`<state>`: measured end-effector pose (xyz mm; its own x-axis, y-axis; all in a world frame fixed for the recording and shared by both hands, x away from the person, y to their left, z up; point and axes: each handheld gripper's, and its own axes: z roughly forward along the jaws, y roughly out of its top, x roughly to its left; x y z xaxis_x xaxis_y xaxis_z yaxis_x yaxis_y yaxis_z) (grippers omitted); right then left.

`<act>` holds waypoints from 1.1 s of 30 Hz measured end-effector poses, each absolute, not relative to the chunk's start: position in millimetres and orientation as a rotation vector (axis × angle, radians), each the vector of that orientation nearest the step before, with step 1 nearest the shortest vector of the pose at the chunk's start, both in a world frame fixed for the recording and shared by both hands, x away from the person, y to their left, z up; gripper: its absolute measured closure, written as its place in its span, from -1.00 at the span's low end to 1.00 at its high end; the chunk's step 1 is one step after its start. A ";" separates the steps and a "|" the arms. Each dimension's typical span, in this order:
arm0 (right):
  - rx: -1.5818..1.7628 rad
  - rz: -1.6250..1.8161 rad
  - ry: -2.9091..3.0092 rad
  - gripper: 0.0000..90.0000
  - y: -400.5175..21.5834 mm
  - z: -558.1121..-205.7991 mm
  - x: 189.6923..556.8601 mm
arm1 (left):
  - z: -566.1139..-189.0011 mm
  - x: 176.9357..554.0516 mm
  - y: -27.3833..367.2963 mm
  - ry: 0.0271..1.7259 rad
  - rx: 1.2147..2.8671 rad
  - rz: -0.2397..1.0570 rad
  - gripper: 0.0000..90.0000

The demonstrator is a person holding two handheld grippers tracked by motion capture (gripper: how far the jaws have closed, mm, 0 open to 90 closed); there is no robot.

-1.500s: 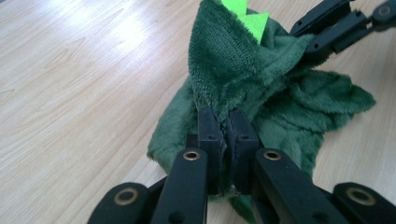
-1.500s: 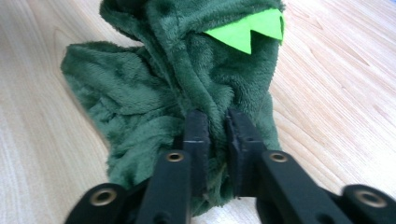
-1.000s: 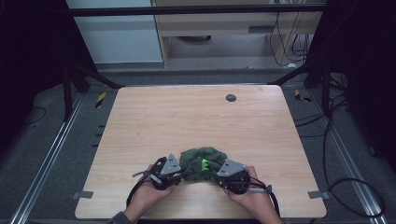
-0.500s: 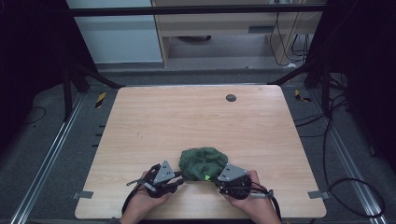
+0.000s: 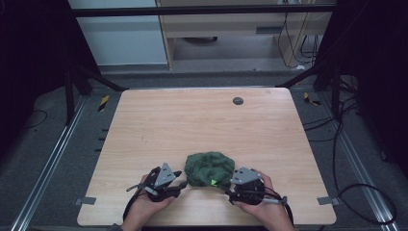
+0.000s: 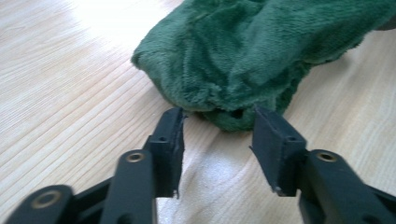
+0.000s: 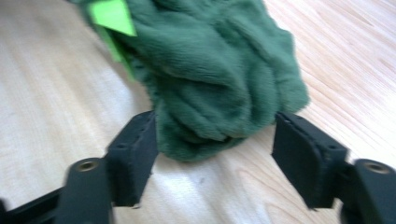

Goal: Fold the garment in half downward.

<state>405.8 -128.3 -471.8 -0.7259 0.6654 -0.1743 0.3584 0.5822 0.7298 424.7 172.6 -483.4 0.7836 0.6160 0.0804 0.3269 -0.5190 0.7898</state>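
Here, nearest the person's edge of the pale wooden table (image 5: 144, 125), two hands each hold a black two-jaw gripper, one on either side of a crumpled dark green plush cloth (image 5: 210, 168). The left gripper (image 5: 179, 179) lies low by the cloth's left flank; in the left gripper view its jaws stand partly apart, their tips just short of the cloth's (image 6: 261, 56) folded lower edge, with bare wood between the pads. They have just been opening, and nothing is held. The right gripper (image 5: 229, 191) sits at the cloth's near right corner. In the right gripper view its jaws have also just been opening: a fold of the cloth (image 7: 215, 74) lies between them, the left pad about touching the pile, the right pad clear of it, so the grip looks let go. A small bright green tag (image 7: 112, 16) pokes out of the fabric beside it.

The cloth rests as a bunched heap close to the near edge, a little right of centre. Judging by that, it has been gathered or set down and released; if the work is folding or spreading, none of that shows yet, and a fresh grip on an edge would come next.

Farther off, a small dark round disc (image 5: 237, 100) lies near the table's far edge.
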 end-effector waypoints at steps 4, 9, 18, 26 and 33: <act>0.869 0.962 2.364 -0.50 -133.5 -471.1 410.4 | -483.8 427.5 175.6 0.734 2.146 0.457 -0.04; 0.940 0.959 2.343 -0.58 -142.9 -469.0 416.2 | -483.8 435.1 181.4 0.821 2.153 0.438 -0.39; 1.192 0.930 2.285 -0.79 -167.9 -471.2 436.1 | -487.1 450.0 200.6 0.974 2.138 0.425 -0.71; 1.318 0.927 2.264 -0.85 -185.8 -480.9 457.5 | -492.1 462.2 217.2 1.043 2.136 0.443 -0.77; 1.368 0.908 2.206 -0.85 -193.5 -489.6 481.5 | -500.7 482.0 232.8 1.130 2.111 0.493 -0.79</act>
<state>481.5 -193.5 -489.6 -0.4478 0.8941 0.0102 0.6419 0.3136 0.6997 482.0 232.8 -500.7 0.5507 0.8346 0.0109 0.5755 -0.3891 0.7193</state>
